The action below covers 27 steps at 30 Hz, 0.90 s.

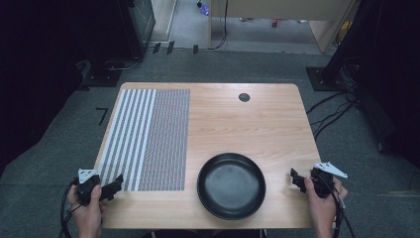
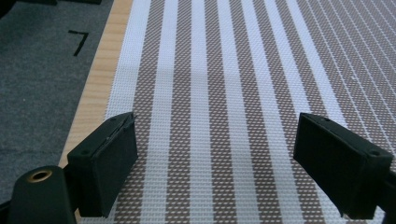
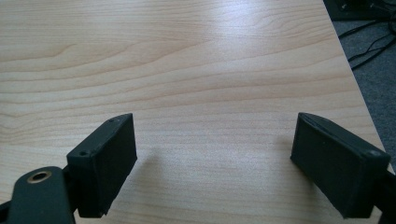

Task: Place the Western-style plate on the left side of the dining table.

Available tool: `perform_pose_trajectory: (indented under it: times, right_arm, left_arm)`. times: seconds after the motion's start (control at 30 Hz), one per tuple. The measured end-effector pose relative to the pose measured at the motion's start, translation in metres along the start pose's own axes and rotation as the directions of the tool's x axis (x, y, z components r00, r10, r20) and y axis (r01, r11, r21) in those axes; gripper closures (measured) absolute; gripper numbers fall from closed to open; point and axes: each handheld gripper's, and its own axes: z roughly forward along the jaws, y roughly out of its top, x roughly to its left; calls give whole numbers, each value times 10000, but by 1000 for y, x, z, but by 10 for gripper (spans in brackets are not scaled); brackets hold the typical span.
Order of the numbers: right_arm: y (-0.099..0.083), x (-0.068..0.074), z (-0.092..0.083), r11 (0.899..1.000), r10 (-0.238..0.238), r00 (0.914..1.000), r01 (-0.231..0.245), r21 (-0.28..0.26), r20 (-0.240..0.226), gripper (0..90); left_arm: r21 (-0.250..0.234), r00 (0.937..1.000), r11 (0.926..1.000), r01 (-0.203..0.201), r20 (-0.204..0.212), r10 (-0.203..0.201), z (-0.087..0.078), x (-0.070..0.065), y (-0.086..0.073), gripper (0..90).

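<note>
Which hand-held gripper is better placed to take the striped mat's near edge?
Left. The left hand-held gripper is open directly over the striped mat; the right hand-held gripper sits beyond the black pan.

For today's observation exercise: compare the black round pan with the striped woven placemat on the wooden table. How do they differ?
The black round pan is circular, plain dark and raised at its rim; the striped woven placemat is rectangular, flat, and patterned in brown and white. The pan sits near the table's front centre, the placemat along its left side. Both lie on the wooden table, untouched.
</note>
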Motion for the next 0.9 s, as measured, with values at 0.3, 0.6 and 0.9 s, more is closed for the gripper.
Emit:
perform_pose_trajectory:
  times: [0.3, 0.6, 0.9]
  right_arm:
    - [0, 8, 2, 9965, -807, 9960, 798, 241, 389, 150]
    - [0, 8, 2, 9965, -808, 9960, 799, 238, 391, 150]
    - [0, 8, 2, 9965, -806, 9960, 797, 247, 398, 146]
  left_arm:
    - [-259, 9997, 9997, 10, 237, -4, -7, -23, 12, 130]
    - [-840, 9935, 9953, -471, 998, 555, -7, -77, 50, 130]
    - [-751, 9804, 9922, -991, 1634, 1103, 6, -106, 44, 130]
